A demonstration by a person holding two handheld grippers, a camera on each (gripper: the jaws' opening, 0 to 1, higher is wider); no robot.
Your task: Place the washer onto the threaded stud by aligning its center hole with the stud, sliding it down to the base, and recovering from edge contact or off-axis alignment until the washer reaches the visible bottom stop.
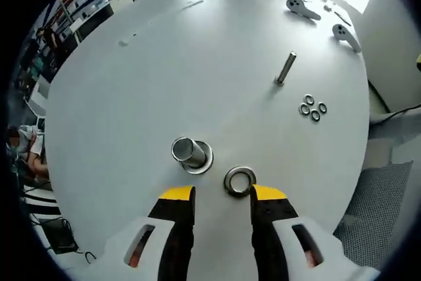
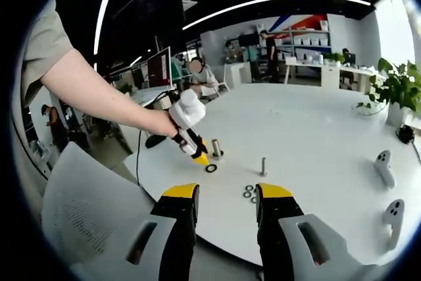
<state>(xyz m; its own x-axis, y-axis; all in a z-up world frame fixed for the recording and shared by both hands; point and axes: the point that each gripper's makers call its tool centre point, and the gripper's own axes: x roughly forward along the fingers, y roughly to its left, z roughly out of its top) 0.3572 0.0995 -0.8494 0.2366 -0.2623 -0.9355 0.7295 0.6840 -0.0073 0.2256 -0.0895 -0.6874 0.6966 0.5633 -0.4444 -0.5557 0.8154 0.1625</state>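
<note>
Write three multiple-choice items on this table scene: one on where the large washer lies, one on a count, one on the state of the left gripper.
1. Where does the large washer lie?
A. flat on the table just ahead of the left gripper
B. on the short wide stud
C. beside the plant pot

2. How many small washers lie in the cluster near the slim upright stud?
A. two
B. four
C. seven

3. What state is the left gripper in?
A. shut on the washer
B. shut on nothing
C. open, holding nothing

Answers: 1 A, the washer rests on the table by one fingertip; 2 B, four rings show together; 3 C, its yellow-tipped fingers stand apart with bare table between them.
</note>
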